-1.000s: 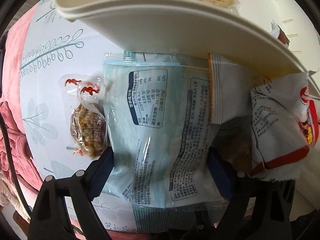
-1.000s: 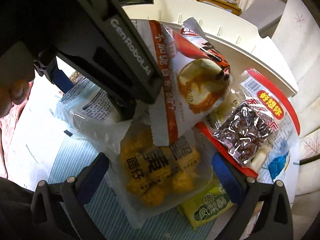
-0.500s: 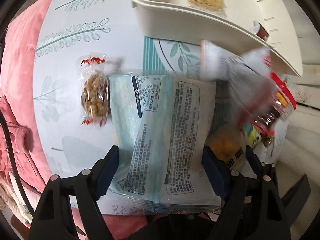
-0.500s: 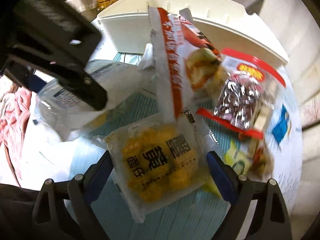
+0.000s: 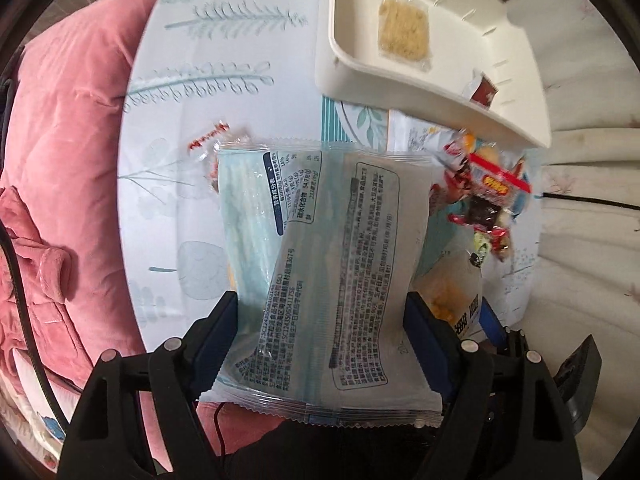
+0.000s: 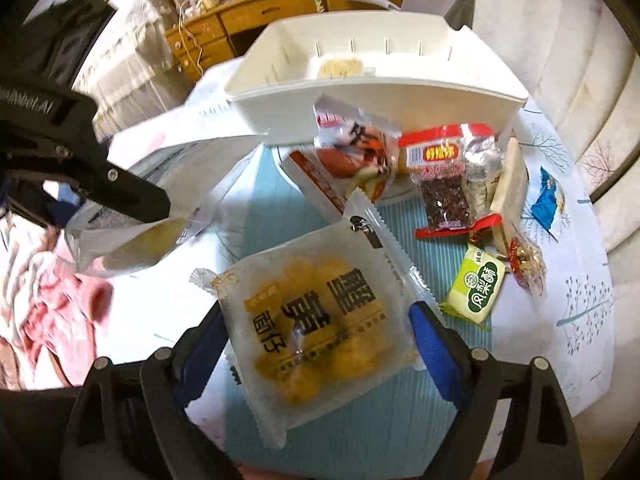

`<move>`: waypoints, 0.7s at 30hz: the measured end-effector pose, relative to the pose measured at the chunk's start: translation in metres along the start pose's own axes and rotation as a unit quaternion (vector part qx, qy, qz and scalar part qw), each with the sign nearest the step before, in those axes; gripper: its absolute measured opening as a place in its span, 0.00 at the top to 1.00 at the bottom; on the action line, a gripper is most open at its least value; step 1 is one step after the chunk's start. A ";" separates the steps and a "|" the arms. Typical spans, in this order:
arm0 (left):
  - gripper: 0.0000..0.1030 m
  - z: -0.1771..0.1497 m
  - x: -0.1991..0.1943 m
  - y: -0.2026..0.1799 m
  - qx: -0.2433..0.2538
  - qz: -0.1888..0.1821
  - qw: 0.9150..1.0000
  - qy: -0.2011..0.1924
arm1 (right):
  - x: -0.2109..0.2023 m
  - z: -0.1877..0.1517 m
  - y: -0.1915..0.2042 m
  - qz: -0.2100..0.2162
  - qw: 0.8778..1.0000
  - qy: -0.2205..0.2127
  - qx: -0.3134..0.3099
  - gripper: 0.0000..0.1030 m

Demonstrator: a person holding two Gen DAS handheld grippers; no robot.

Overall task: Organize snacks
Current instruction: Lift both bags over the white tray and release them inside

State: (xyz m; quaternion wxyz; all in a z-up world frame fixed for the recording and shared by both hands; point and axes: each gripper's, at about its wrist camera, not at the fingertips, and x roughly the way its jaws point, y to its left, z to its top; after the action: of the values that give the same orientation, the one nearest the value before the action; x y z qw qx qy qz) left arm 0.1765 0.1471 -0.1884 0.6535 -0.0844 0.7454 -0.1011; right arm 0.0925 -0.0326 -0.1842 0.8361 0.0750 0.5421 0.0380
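Observation:
My left gripper (image 5: 322, 316) is shut on a pale blue snack packet (image 5: 324, 264) and holds it above the table, back side up. My right gripper (image 6: 318, 320) is shut on a clear packet of yellow pastries (image 6: 316, 324) and holds it above the table. The cream tray (image 5: 516, 120) lies ahead with a beige cracker packet (image 5: 404, 32) and a small dark red packet (image 5: 484, 92) inside. The tray (image 6: 376, 92) also shows in the right wrist view, behind a pile of snacks. The left gripper (image 6: 120, 196) shows there at the left.
On the table lie a red-and-white bun packet (image 6: 356, 148), a red packet of dark fruit (image 6: 444, 184), a green packet (image 6: 478, 288), a blue packet (image 6: 548, 200) and a small clear nut packet (image 5: 208, 148). A pink cloth (image 5: 60, 160) lies left. A wooden cabinet (image 6: 280, 4) stands behind.
Both grippers have lifted and drawn back from the tray, each with its packet. The snack pile and tray now look farther away.

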 end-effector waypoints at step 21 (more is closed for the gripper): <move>0.22 0.040 -0.102 -0.038 0.020 -0.041 0.990 -0.132 | -0.083 0.055 -0.011 0.002 0.989 -0.139 0.047 0.14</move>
State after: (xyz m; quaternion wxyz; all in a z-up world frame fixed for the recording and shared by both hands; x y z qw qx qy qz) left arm 0.2290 0.1348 -0.0857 0.7430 -0.1142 0.6464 -0.1308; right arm 0.1081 -0.0598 -0.0892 0.8988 0.1198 0.4216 0.0037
